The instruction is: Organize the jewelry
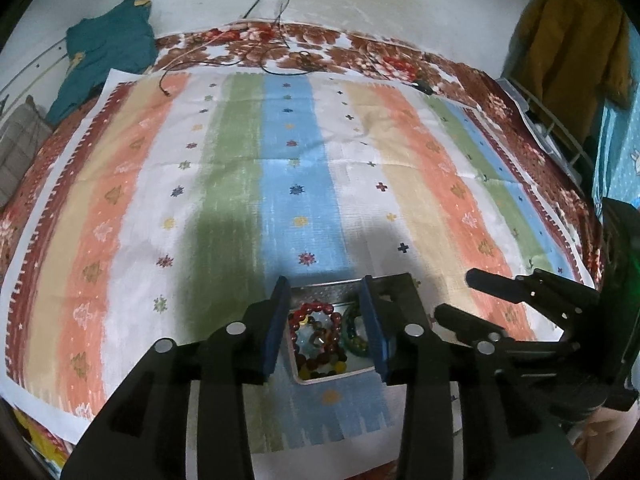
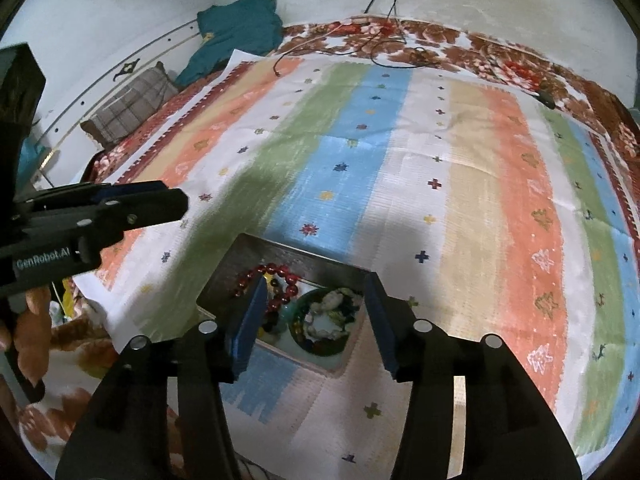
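Observation:
A small metal tray (image 1: pixel 320 289) (image 2: pixel 240 258) lies on the striped cloth near its front edge. It holds a red bead bracelet (image 1: pixel 316 307) (image 2: pixel 276 270), a green bead bracelet (image 1: pixel 354 338) (image 2: pixel 320 326) and several other bead strands. My left gripper (image 1: pixel 326 330) is open and hovers just above the tray, empty. My right gripper (image 2: pixel 312 320) is open over the same tray, empty; it shows from the side in the left wrist view (image 1: pixel 480 300). The left gripper shows at the left in the right wrist view (image 2: pixel 140 200).
The striped cloth (image 1: pixel 280 160) (image 2: pixel 400 160) covers a bed with a floral blanket (image 1: pixel 320 46). A teal garment (image 1: pixel 108 52) (image 2: pixel 236 28) and a checked pillow (image 2: pixel 128 108) lie at the far left. Cables (image 1: pixel 280 56) run along the far edge. A mustard garment (image 1: pixel 572 48) hangs at right.

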The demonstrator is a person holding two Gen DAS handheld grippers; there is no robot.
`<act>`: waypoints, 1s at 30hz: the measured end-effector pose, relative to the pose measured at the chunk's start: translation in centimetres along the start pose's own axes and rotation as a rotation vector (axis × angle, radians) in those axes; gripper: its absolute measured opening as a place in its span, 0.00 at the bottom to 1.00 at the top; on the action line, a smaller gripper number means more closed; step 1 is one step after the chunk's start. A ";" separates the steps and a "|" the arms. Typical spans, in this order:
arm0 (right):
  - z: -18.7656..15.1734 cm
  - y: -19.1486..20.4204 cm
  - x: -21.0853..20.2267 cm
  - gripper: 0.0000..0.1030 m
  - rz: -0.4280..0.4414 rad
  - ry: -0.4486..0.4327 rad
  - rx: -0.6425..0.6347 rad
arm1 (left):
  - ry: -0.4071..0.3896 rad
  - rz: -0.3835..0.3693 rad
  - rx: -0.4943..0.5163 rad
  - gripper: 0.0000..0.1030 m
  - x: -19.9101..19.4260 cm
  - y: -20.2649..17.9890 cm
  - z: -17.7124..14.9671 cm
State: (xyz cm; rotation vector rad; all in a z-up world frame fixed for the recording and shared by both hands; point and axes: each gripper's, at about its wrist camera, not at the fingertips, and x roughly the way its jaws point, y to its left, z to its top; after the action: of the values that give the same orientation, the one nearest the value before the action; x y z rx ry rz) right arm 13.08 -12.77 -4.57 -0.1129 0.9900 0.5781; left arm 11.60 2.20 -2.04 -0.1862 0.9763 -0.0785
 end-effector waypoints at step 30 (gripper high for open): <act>-4.8 0.7 -6.3 0.92 -0.008 -0.160 -0.051 | -0.126 0.050 0.091 0.95 -5.1 -1.6 -7.3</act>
State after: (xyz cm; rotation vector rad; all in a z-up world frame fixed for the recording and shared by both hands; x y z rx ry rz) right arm 6.48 -16.41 -2.04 -0.1144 0.8190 0.5956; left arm 2.72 0.48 -1.53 -0.0819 0.8491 -0.0647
